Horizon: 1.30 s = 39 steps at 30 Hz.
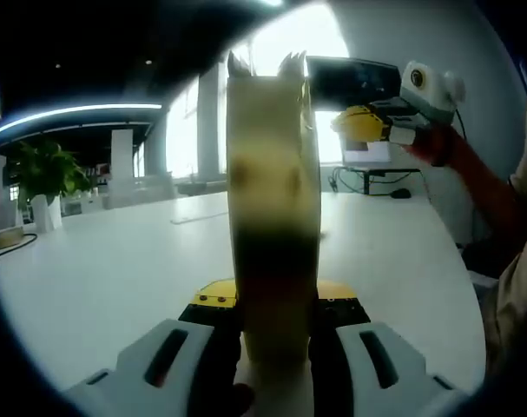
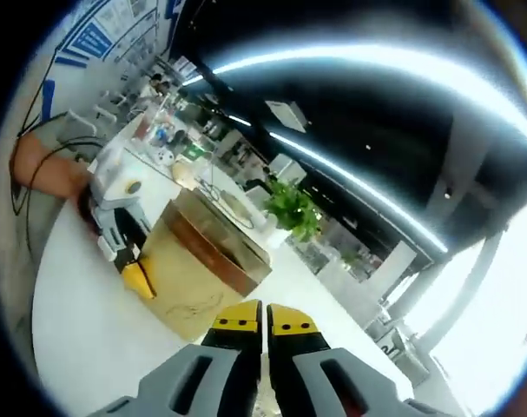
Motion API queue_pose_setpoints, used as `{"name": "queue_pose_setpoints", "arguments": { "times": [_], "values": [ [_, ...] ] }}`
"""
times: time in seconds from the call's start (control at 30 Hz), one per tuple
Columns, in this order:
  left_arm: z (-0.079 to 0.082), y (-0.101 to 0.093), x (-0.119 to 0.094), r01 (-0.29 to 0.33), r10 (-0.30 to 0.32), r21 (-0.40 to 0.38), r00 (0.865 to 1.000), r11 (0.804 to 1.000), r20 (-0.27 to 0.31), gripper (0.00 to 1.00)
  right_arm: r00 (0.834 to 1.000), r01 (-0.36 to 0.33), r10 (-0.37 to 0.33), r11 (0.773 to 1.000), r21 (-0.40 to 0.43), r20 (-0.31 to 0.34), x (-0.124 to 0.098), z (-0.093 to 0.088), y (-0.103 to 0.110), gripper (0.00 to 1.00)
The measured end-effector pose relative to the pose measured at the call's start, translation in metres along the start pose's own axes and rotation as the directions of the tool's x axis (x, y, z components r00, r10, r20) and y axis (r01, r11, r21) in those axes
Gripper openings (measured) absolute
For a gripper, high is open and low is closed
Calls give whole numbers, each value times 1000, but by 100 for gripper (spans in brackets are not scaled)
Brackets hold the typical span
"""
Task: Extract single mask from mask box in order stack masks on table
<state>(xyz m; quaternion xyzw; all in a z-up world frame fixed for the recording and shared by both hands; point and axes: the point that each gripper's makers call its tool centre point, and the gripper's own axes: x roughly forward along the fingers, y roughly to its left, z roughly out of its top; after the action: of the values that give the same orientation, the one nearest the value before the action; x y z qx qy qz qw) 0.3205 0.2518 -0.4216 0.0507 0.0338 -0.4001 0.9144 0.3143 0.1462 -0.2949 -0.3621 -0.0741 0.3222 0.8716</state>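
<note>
Mask box (image 1: 274, 208), tan cardboard, clamped between the left gripper (image 1: 276, 326) jaws and held upright above the white table (image 1: 107, 269); seen edge-on in the left gripper view, top edge jagged against a bright window (image 1: 285, 52). Same box in the right gripper view (image 2: 202, 261), seen from its broad side, open top toward the ceiling, lower edge close to the table surface (image 2: 81, 330). Box contents not discernible; no single mask distinguishable in either view.

Wide bare table surface on both sides of the box in the left gripper view; far edge of the table toward the window, near edge curving at lower right beside a person's sleeve (image 1: 510, 295). Table rim in the right gripper view running along the left, cluttered desks beyond it.

Right gripper seen in the left gripper view (image 1: 376, 126), raised beside the box's upper corner, well clear of the table, a hand (image 1: 437, 143) behind it. In the right gripper view, own yellow-tipped jaws (image 2: 265, 326) pressed together with nothing visible between them, just beside the box's lower corner.

Left gripper's yellow tip (image 2: 137, 278) against the box's left side. Potted plant (image 1: 42, 178) far left, partly cut by the rim.
</note>
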Motion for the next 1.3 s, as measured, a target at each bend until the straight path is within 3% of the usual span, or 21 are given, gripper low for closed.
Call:
{"name": "queue_pose_setpoints", "arguments": {
  "times": [0.7,1.3],
  "values": [
    [0,0,0,-1,1,3,1000,1000,0,20,992,-128,126,982,-141,-18,18,25,14,2],
    [0,0,0,0,0,4,1000,1000,-1,20,974,-225,217,938,-263,-62,36,44,29,4]
  ]
}}
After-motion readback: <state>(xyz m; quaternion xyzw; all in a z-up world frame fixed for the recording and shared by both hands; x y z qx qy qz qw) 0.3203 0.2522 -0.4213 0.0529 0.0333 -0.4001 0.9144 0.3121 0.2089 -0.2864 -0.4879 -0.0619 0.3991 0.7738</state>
